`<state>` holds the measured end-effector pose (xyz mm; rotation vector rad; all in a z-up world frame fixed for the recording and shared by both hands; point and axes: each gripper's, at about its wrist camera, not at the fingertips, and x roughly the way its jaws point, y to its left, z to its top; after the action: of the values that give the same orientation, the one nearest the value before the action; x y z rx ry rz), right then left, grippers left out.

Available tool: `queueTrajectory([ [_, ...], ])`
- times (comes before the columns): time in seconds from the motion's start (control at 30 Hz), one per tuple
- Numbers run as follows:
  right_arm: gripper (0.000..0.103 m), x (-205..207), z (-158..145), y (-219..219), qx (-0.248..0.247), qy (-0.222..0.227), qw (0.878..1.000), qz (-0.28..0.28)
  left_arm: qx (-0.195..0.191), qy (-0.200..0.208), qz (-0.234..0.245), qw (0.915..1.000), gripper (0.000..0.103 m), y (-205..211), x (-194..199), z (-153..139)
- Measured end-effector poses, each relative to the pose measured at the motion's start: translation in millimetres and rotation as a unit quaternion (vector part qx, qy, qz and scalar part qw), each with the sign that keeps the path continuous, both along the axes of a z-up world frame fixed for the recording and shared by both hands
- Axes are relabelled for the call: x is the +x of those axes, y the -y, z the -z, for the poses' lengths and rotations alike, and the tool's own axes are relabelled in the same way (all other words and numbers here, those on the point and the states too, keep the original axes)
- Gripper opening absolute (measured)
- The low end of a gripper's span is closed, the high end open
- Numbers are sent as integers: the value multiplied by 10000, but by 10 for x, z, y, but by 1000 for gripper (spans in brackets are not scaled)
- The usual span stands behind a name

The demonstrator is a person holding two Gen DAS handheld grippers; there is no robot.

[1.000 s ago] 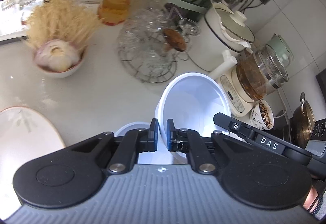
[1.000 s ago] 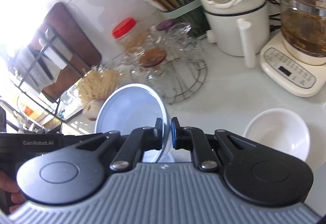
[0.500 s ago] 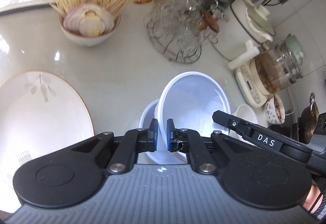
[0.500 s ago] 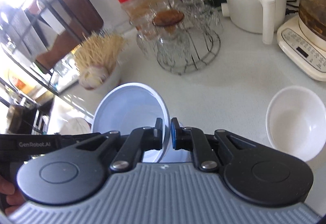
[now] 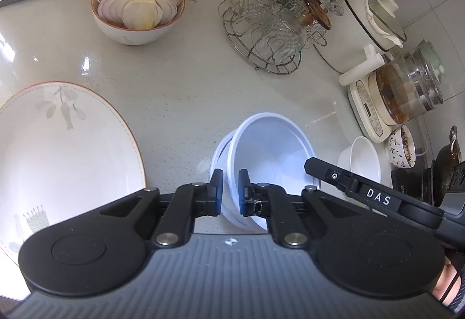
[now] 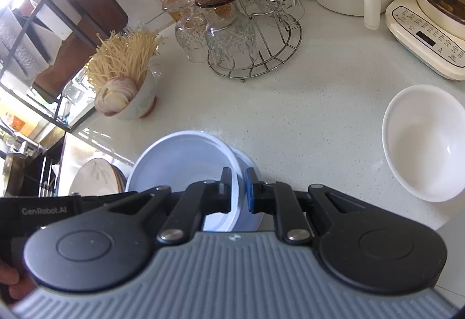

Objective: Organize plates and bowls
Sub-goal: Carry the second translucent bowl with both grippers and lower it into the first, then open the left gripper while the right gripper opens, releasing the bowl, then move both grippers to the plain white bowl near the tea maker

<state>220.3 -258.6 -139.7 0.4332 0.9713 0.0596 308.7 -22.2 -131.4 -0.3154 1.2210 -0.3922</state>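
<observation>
A pale blue bowl (image 5: 270,144) rests tilted inside a second blue bowl (image 5: 221,144) on the counter. My left gripper (image 5: 231,191) is shut on its near rim. My right gripper (image 6: 238,191) is shut on the opposite rim of the same bowl (image 6: 180,156); the lower bowl (image 6: 247,162) shows behind. A large white plate with a leaf pattern (image 5: 58,150) lies to the left, also in the right wrist view (image 6: 96,176). A small white bowl (image 6: 421,141) sits to the right, also in the left wrist view (image 5: 363,159).
A bowl of noodles and onion (image 5: 136,14) stands at the back left. A wire rack of glasses (image 5: 270,25), a white pot (image 5: 363,28), a glass kettle on its base (image 5: 401,95) and a patterned cup (image 5: 402,147) line the back and right.
Both grippers have lowered the blue bowl into the second blue bowl. The views pulled back, showing more of the plate and counter.
</observation>
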Motion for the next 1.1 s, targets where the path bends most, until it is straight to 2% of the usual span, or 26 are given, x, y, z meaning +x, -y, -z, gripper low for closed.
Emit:
queueTrajectory([
  [0.07, 22, 3, -4, 12, 19, -29, 10000, 59, 15, 15, -11, 10000, 16, -19, 5, -13],
  [0.13, 44, -12, -28, 34, 72, 31, 9999, 126, 35, 60, -15, 10000, 23, -31, -5, -38],
  [0.17, 46, -22, -47, 46, 89, 71, 9998, 159, 34, 81, -17, 10000, 26, -39, -7, -51],
  [0.43, 46, -67, -260, 51, -74, 384, 9987, 314, 104, 382, 12, 9992, 43, -65, -16, -236],
  [0.6, 46, -152, -425, 58, -198, 628, 9971, 386, 111, 682, 146, 9975, 43, -69, -64, -407],
  [0.77, 46, -279, -574, 72, -167, 848, 9949, 529, 279, 1118, 417, 9925, 43, 52, -135, -668],
  [1.1, 46, -516, -829, 156, -514, 1246, 9887, 651, 219, 1522, 799, 9849, 43, 366, -213, -1029],
])
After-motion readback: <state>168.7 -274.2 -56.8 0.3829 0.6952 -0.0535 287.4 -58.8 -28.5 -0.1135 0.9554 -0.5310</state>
